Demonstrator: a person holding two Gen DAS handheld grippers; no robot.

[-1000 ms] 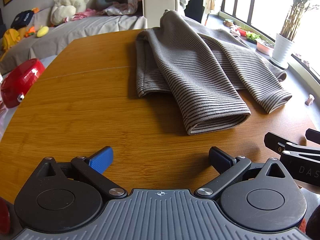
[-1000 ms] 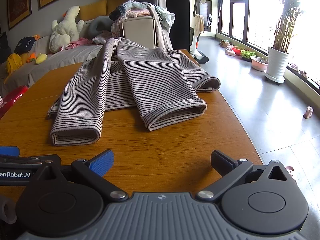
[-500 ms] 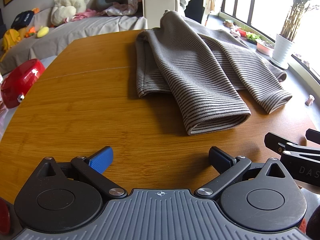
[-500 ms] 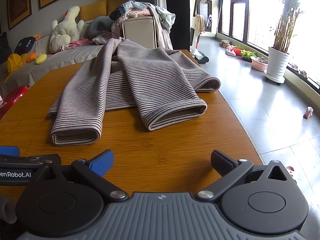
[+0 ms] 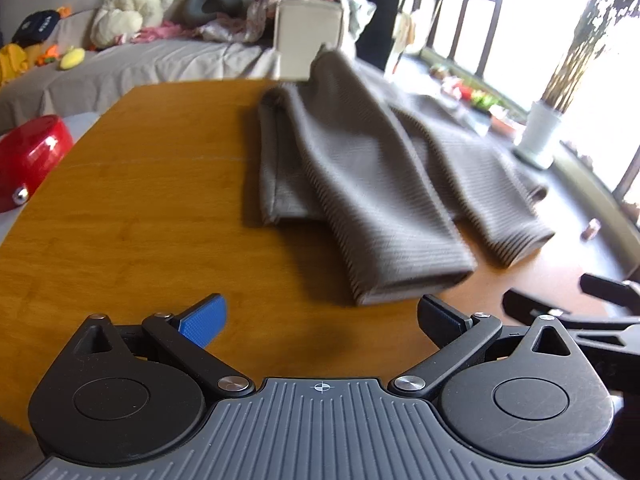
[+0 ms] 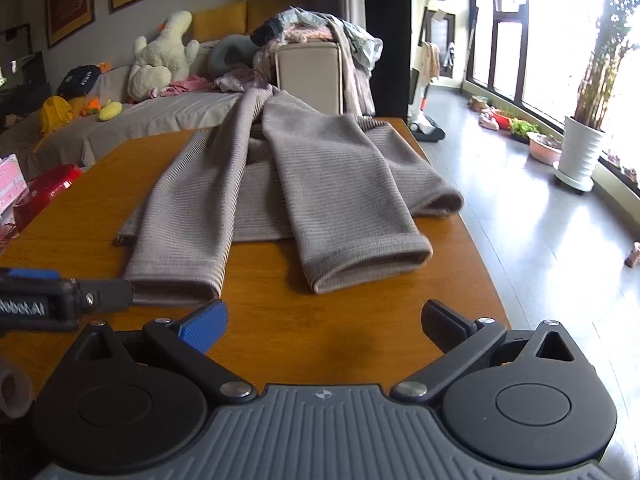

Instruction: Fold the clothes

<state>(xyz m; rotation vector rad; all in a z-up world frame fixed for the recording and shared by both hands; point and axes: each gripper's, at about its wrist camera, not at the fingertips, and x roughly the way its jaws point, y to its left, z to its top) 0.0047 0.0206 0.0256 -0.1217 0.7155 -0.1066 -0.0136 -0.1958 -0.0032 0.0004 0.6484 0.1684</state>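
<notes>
Garment: a striped knit sweater [image 6: 320,184] is lying across the far half of the wooden table [image 6: 280,320], both sleeves trailing toward the grippers and the collar end draping off the far edge.
Left sleeve: its cuff [image 5: 408,280] is sitting just ahead of the left gripper [image 5: 320,316], whose jaws are standing spread with nothing between them.
Right sleeve: its cuff [image 6: 368,260] is resting near the right gripper [image 6: 324,320], also spread wide and empty.
Risk: the ribbed knit is looking soft and stretchy, so a shallow pinch is likely catching only the top layer of the tubular cuff and letting the sleeve slide out mid-fold.
Second risk: the glossy table is probably offering little grip, so a pull on one sleeve could be dragging the whole body askew, or off the far edge.
Surroundings: a glossy red object [image 5: 28,160] is sitting off the table's left side, well apart.
</notes>
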